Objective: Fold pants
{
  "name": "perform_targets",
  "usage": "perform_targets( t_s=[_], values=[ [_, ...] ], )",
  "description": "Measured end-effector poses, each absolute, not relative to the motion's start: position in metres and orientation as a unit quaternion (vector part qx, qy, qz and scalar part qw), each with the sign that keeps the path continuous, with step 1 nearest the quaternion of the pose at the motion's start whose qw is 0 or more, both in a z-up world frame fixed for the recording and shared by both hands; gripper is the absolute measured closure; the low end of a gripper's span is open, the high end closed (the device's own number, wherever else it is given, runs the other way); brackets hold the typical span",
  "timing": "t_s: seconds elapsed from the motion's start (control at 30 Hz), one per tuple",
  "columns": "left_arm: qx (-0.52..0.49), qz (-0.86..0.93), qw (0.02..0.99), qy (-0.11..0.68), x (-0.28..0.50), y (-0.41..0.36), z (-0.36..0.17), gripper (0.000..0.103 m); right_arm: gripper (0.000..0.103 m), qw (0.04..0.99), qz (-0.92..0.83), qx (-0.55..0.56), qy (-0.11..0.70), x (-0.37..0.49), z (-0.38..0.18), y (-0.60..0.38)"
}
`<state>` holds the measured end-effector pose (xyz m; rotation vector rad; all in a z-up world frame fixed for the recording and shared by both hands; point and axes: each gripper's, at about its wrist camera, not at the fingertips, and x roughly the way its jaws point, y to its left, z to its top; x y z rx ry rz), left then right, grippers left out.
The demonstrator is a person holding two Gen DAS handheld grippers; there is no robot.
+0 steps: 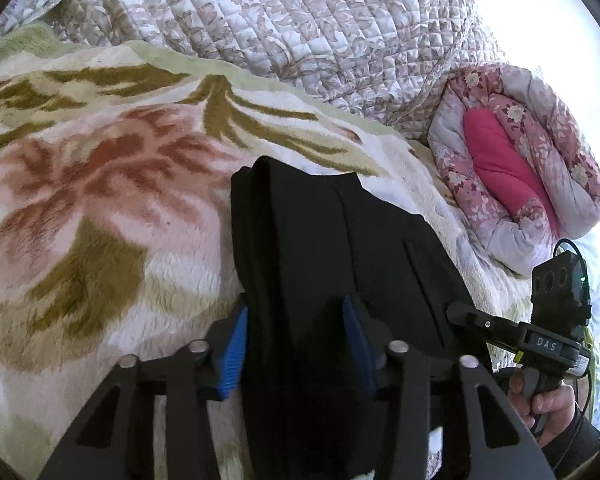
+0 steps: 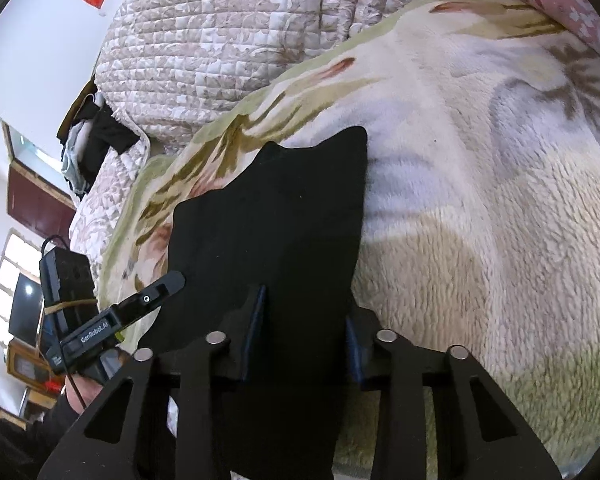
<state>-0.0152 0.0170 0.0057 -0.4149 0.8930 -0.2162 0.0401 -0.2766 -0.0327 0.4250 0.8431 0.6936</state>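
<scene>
Black pants [image 1: 320, 248] lie folded lengthwise on a floral fleece blanket [image 1: 100, 200]. My left gripper [image 1: 296, 344] has blue pads on either side of the near end of the pants, with cloth filling the gap between them. In the right wrist view the pants [image 2: 276, 216] run away from me, and my right gripper [image 2: 304, 336] likewise has its pads closed against a bunch of the cloth. The right gripper also shows in the left wrist view [image 1: 464, 316], at the pants' right edge. The left gripper shows in the right wrist view [image 2: 172, 284], at the pants' left edge.
A quilted beige bedspread [image 1: 300, 20] is heaped behind the blanket. A rolled pink floral quilt [image 1: 520, 168] lies at the right. Dark clothes [image 2: 96, 140] hang at the bed's left end, beside furniture and a window.
</scene>
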Motion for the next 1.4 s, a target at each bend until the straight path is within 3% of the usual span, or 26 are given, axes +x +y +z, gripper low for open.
perform_targets(
  t_s=[0.43,0.9,1.4],
  values=[
    [-0.169,-0.099,0.885,0.423,-0.023,0.009,0.035,0.079,0.086,0.845,0.319,0.188,0.386,0.027,-0.011,-0.27],
    [-0.131,-0.087,0.909,0.385,0.006,0.03,0.072,0.08,0.086,0.862,0.356,0.138,0.335,0.044,0.045,-0.227],
    [-0.11,-0.061,0.917,0.379,0.116,0.082,0.06,0.08,0.086,0.863,0.362,0.125,0.329,0.163,0.053,-0.175]
  ],
)
